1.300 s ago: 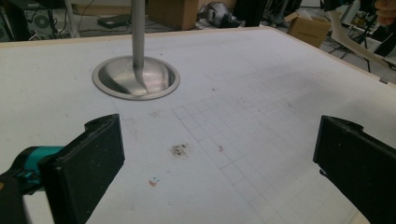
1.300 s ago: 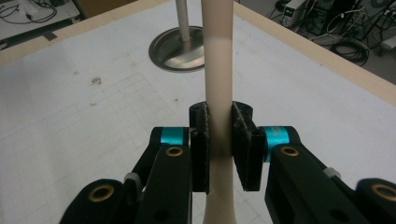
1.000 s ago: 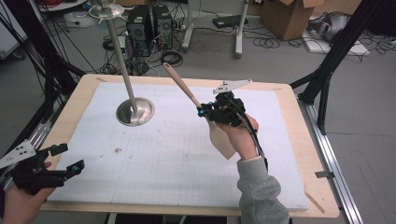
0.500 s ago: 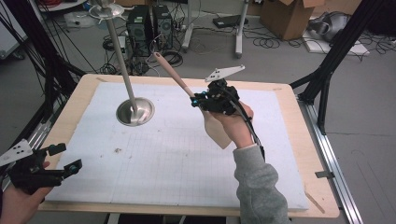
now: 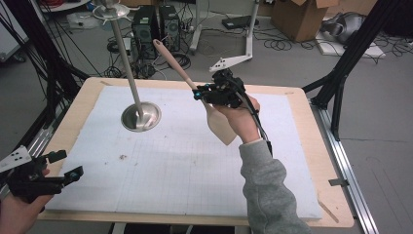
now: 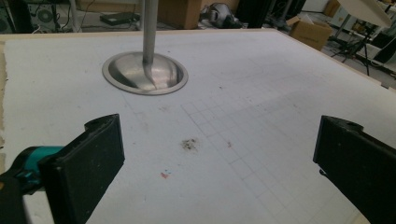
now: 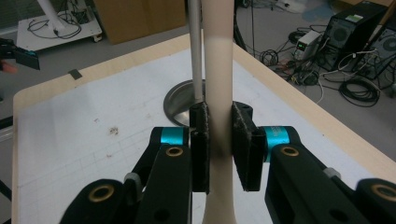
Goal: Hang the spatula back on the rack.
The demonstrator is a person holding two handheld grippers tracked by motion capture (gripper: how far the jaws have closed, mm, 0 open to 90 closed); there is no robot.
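One pale wooden spatula (image 5: 215, 113) clamped mid-handle in right gripper (image 5: 198, 92) jaws, blade down; left gripper (image 5: 62, 163) jaws spread

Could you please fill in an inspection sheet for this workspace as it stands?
Surface: white gridded mat on a wooden table; small dark specks.
Job's things: wooden spatula held off the mat, handle tilted up; metal stand with round base and upright pole.
Clutter: nothing seen on the mat.
Grippers: right claw shut on the spatula handle; left claw open, holding nothing, at the near left corner.
Cables: black cable trails along the right hand; loose cables on the floor.
Surroundings: computer towers, cardboard box.
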